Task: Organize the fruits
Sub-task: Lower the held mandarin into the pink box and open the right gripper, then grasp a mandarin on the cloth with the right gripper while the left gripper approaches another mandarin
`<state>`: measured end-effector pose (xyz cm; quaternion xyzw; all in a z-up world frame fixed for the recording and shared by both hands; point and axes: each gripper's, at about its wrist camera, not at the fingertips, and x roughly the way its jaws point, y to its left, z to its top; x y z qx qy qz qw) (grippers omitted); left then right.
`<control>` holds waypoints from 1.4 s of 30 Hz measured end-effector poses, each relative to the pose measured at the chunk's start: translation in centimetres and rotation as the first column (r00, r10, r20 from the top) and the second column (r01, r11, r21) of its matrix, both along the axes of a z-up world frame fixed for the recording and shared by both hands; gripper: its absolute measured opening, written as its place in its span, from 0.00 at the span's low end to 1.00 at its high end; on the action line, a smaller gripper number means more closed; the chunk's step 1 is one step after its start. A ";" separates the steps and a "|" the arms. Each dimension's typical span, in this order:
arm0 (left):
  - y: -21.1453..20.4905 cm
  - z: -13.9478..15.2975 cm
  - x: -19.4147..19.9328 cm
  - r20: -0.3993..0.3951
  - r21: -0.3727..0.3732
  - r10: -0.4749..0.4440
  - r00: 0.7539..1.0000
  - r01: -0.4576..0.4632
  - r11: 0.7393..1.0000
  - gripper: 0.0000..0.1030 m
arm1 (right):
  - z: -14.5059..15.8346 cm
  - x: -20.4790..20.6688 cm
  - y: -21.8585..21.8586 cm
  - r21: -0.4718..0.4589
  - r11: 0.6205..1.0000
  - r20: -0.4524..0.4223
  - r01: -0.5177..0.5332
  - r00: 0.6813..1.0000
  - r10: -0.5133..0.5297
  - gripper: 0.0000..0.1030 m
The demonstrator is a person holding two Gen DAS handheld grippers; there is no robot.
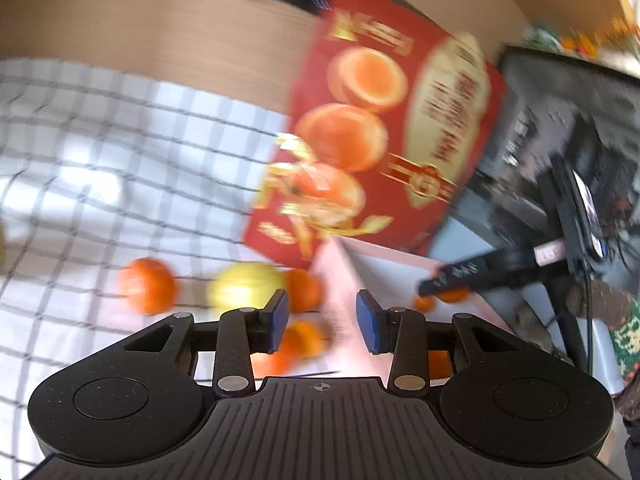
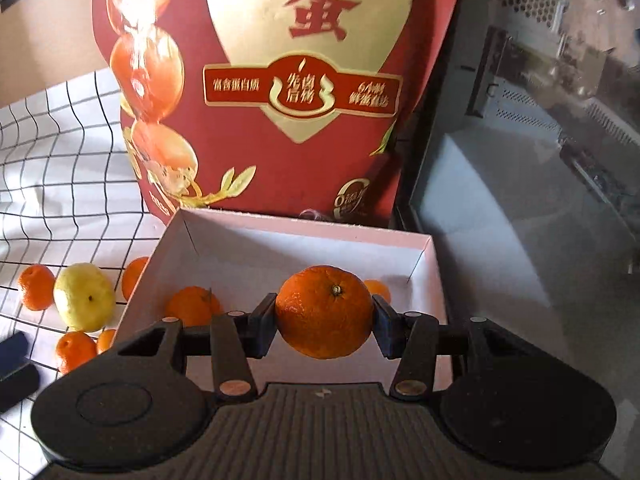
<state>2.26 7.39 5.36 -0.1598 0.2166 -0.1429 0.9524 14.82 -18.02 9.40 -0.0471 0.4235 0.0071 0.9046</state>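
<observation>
My right gripper is shut on an orange, which hangs over the open pink-white box. Two more oranges lie inside the box. On the checked cloth left of the box sit a yellow citrus fruit and several small oranges. In the blurred left wrist view, my left gripper hovers low over the box's left wall, blue pads apart with nothing gripped. The yellow fruit and oranges lie just ahead, and the right gripper shows over the box.
A tall red lid with printed pictures stands upright behind the box. A grey computer case with a glass side fills the right. Bare wooden tabletop lies beyond the cloth.
</observation>
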 end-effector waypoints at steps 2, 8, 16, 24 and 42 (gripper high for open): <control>2.2 -0.9 0.1 -0.008 -0.028 0.028 1.000 -0.028 0.999 0.40 | -0.4 0.3 0.4 -0.004 1.000 -0.018 0.008 1.000 -0.008 0.47; 7.0 -2.4 0.7 -0.038 -0.137 0.181 0.983 -0.185 0.973 0.40 | -0.3 0.4 2.1 -0.079 0.996 0.017 0.034 0.999 -0.032 0.58; 9.9 -2.6 1.1 -0.074 -0.117 0.311 0.947 -0.318 0.941 0.40 | 2.8 -4.3 7.6 0.029 0.978 0.072 -0.205 0.977 0.203 0.66; 11.7 -2.4 0.5 -0.081 -0.160 0.381 0.921 -0.389 0.907 0.40 | 2.9 -6.9 14.8 -0.038 0.911 0.067 -0.410 0.909 0.411 0.61; 10.6 -2.2 0.8 -0.064 -0.104 0.356 0.932 -0.361 0.927 0.40 | -4.9 -7.8 19.9 -0.269 0.875 -0.002 -0.403 0.908 0.418 0.40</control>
